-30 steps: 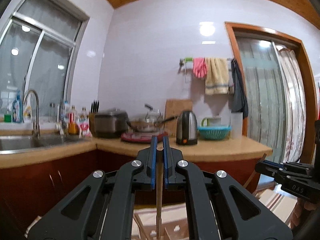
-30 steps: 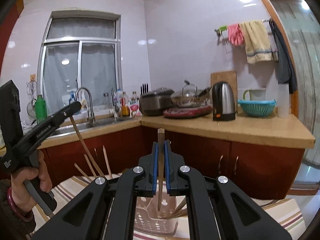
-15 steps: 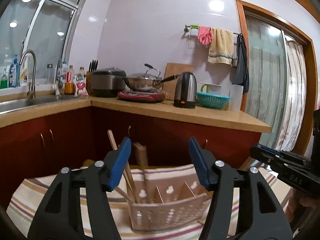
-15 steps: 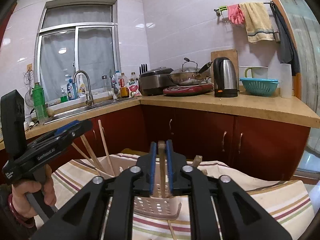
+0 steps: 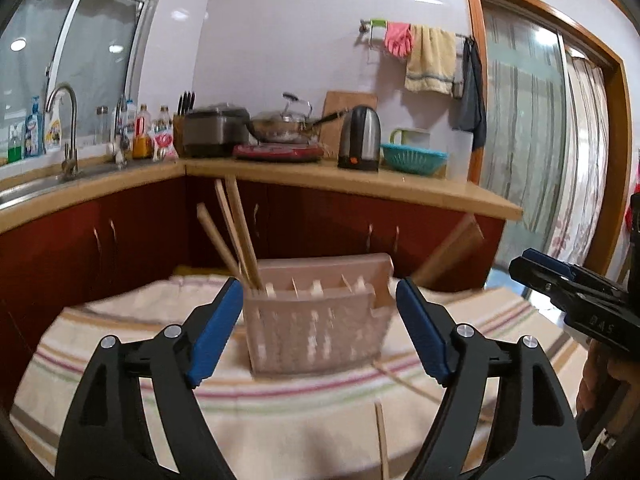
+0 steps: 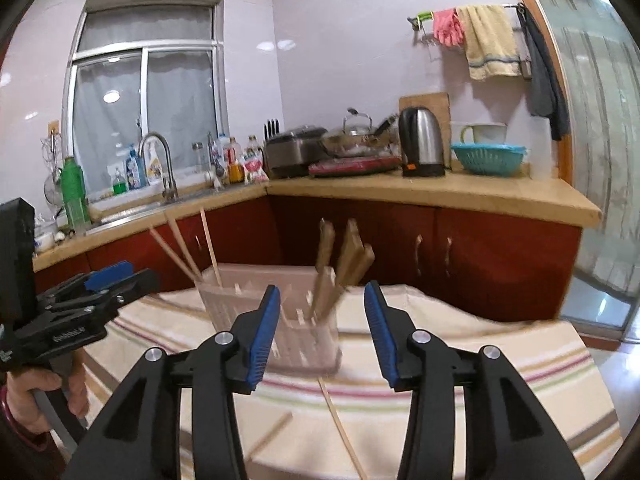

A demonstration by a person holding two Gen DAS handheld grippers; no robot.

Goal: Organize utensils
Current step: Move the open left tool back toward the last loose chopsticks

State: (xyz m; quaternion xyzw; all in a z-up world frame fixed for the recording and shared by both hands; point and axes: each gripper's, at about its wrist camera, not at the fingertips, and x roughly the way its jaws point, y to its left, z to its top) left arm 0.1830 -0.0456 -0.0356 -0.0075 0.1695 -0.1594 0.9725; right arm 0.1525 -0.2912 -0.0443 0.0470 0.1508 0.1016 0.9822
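Room: kitchen – wooden counter (image 5: 400,184) along red cabinets, sink tap (image 6: 160,160), kettle (image 5: 360,138), window behind.
Surface: table under a striped cloth (image 6: 480,380).
Holder: pink plastic utensil holder (image 5: 316,332) upright on the cloth, chopsticks (image 5: 236,232) leaning in its left end, wooden handles (image 6: 340,264) in its right end.
Loose: chopstick (image 6: 340,428) flat on the cloth, nearer than the holder.
Left claw (image 5: 320,328): jaws wide apart, just been opening, nothing between them – holder beyond.
Right claw (image 6: 320,328): jaws parted, just been opening, empty; holder beyond.
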